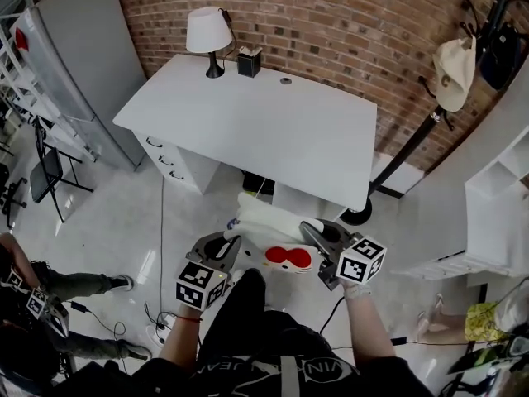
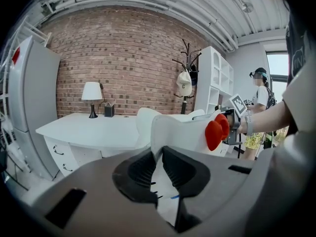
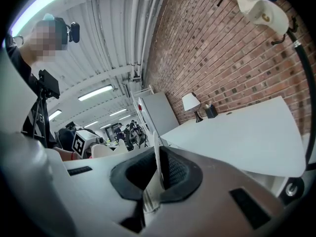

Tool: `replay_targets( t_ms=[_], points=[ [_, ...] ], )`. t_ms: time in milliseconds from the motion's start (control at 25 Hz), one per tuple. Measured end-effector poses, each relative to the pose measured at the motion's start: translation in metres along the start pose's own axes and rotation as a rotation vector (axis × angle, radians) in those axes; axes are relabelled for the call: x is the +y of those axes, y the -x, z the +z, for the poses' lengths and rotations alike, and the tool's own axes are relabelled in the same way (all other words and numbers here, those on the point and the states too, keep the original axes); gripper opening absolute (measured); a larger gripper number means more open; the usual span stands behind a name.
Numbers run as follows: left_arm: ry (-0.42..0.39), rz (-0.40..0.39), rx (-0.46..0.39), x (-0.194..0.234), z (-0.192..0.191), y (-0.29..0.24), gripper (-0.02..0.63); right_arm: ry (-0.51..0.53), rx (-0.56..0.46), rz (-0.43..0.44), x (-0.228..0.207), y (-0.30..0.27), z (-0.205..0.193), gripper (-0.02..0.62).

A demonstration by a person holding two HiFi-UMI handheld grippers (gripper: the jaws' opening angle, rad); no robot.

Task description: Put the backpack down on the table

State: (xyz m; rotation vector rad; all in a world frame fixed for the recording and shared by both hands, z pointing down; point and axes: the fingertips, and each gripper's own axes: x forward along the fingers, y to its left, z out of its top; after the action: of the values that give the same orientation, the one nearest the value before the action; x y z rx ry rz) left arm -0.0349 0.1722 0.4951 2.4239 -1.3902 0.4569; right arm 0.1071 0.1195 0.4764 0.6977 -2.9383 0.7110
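Head view has us holding the backpack aloft short of the table, left gripper and right gripper each pinching one side, so it hangs level for setting down.

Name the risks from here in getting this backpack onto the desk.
1. The right gripper pinches only a thin white edge of the backpack. It might slip free, leaving the bag swinging from the left gripper.
2. Cables trail across the floor near the person's feet, so a trip seems possible.
3. The lamp stands at the far corner of the desk, and a long push could topple it.
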Motion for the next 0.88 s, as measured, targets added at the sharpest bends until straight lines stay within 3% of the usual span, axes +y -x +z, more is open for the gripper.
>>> replay_targets(
  t_ms=[880],
  points=[
    [-0.027, -0.058, -0.012, 0.12, 0.073, -0.109, 0.037, 0.0, -0.025, -0.051, -0.109, -0.105, 0.075, 0.012]
  ],
)
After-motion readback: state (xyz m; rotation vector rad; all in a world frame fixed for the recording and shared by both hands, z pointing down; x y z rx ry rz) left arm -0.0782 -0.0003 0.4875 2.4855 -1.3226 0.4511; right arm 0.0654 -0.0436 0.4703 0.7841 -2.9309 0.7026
